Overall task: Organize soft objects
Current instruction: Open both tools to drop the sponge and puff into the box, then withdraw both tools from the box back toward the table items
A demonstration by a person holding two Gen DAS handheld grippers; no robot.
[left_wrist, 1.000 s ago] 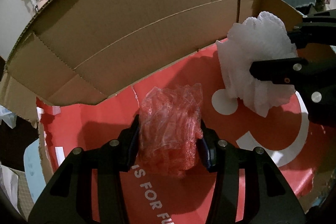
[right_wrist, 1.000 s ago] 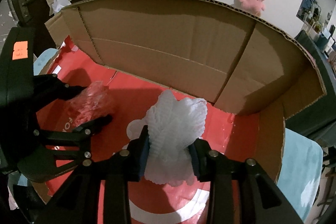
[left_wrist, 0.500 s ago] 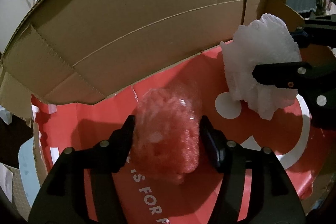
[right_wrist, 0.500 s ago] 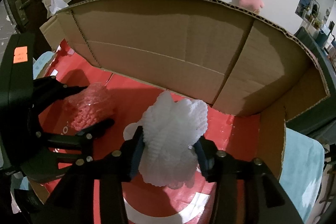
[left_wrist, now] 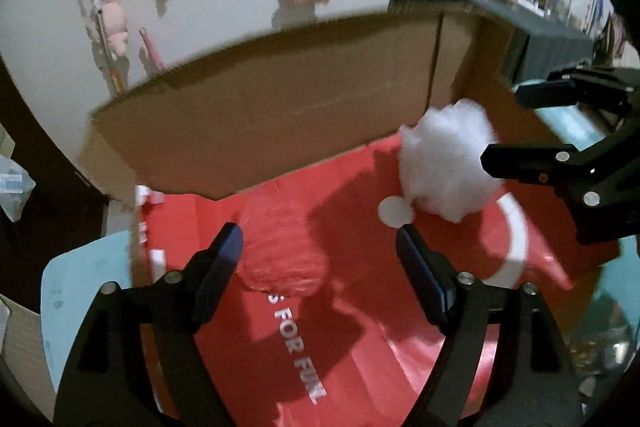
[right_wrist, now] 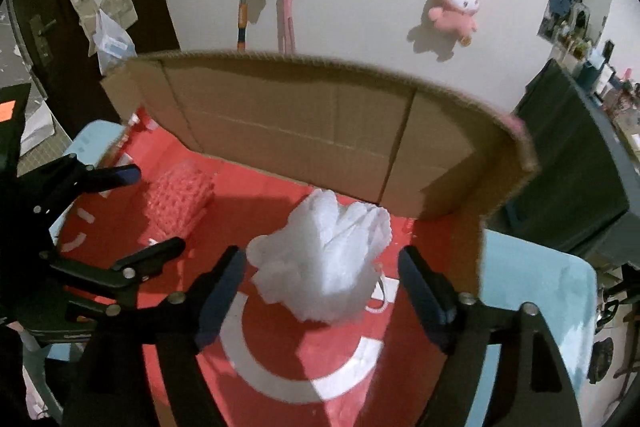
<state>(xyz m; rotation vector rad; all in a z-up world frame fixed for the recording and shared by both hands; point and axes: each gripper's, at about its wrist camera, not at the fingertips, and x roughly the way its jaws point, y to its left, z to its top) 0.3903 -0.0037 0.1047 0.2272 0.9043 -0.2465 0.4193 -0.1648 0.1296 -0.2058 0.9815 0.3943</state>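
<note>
A clear bubble-wrap wad (left_wrist: 280, 251) lies on the red floor of the cardboard box (left_wrist: 280, 123), looking pink against it. My left gripper (left_wrist: 320, 239) is open and empty above it, drawn back. A white foam-net wad (right_wrist: 324, 259) lies on the red floor to the right, and also shows in the left wrist view (left_wrist: 448, 167). My right gripper (right_wrist: 320, 267) is open and empty just behind it. The bubble-wrap wad shows in the right wrist view (right_wrist: 180, 203), with the left gripper (right_wrist: 132, 211) beside it.
The box has tall cardboard walls (right_wrist: 320, 131) at the back and right. It stands on a light blue surface (right_wrist: 536, 291). Pink plush toys (right_wrist: 456, 7) hang on the wall behind. A dark cabinet (right_wrist: 568, 167) stands at the right.
Both grippers have opened and let go of their wads, which now lie on the box floor. Both grippers have pulled up and back.
</note>
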